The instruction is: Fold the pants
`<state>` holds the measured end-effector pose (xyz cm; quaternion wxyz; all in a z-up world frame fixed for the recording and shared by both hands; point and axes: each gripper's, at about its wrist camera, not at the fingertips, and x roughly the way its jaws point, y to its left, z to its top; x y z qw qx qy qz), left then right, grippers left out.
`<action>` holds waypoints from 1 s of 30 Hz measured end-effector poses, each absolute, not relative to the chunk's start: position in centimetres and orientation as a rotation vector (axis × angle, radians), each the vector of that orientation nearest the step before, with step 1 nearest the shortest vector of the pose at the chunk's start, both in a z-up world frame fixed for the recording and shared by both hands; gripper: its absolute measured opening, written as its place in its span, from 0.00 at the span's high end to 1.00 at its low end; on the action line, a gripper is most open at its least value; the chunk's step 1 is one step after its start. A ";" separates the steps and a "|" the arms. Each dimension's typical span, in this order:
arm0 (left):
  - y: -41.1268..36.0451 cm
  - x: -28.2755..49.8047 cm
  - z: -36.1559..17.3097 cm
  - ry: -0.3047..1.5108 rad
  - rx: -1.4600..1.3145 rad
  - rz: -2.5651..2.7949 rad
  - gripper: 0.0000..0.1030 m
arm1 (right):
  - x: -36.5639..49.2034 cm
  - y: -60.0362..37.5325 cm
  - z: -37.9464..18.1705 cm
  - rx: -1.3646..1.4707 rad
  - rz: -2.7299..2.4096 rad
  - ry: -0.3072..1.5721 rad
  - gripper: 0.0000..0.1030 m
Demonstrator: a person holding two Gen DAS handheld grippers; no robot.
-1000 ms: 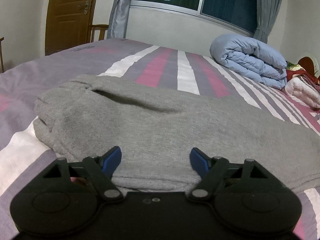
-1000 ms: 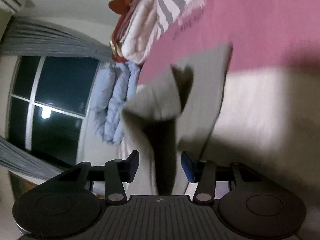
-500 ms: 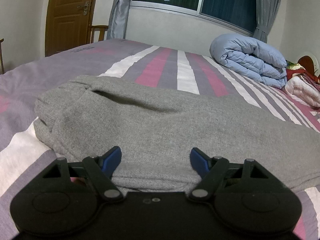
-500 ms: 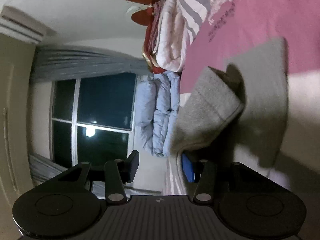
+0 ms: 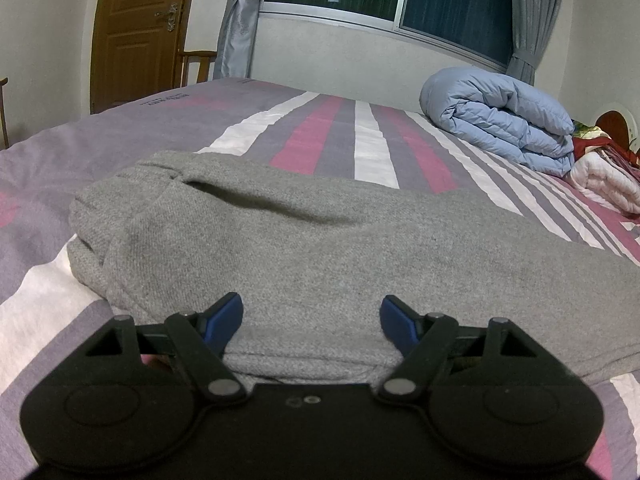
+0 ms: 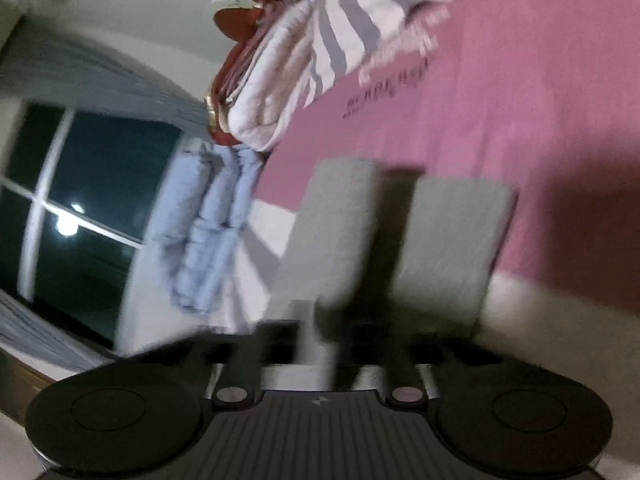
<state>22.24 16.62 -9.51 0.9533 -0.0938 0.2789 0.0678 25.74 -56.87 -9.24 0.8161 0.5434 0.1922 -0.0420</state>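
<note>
The grey pants [image 5: 304,248] lie folded lengthwise on the striped bed, waistband end at the left. My left gripper [image 5: 312,318] is open and rests at the pants' near edge, its blue fingertips [image 5: 224,314] on the fabric. In the tilted, blurred right wrist view the two grey leg ends [image 6: 400,240] lie side by side on the pink sheet. My right gripper [image 6: 320,340] is right at them; its fingers are smeared by motion, so their state is unclear.
A folded light blue duvet [image 5: 500,120] and a pile of pink and red bedding [image 5: 604,172] lie at the bed's far right. A window with grey curtains, a wooden door [image 5: 136,32] and a chair stand beyond the bed.
The left gripper has not moved. The right gripper had lifted a leg end, then swung down; the leg ends now lie flat on the sheet before it.
</note>
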 end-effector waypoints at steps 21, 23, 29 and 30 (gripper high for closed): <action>16.8 22.1 -9.6 0.557 -0.195 0.125 0.32 | 23.8 -55.5 -6.1 0.843 0.028 0.415 0.95; 16.7 22.0 -9.6 0.559 -0.189 0.125 0.31 | 23.7 -56.1 -10.6 0.906 -0.027 0.527 0.95; 16.6 21.9 -9.6 0.559 -0.187 0.126 0.31 | 23.3 -56.4 -11.5 1.007 -0.049 0.460 0.94; 16.6 21.9 -9.6 0.558 -0.188 0.125 0.31 | 23.4 -56.5 -11.5 1.018 -0.057 0.456 0.94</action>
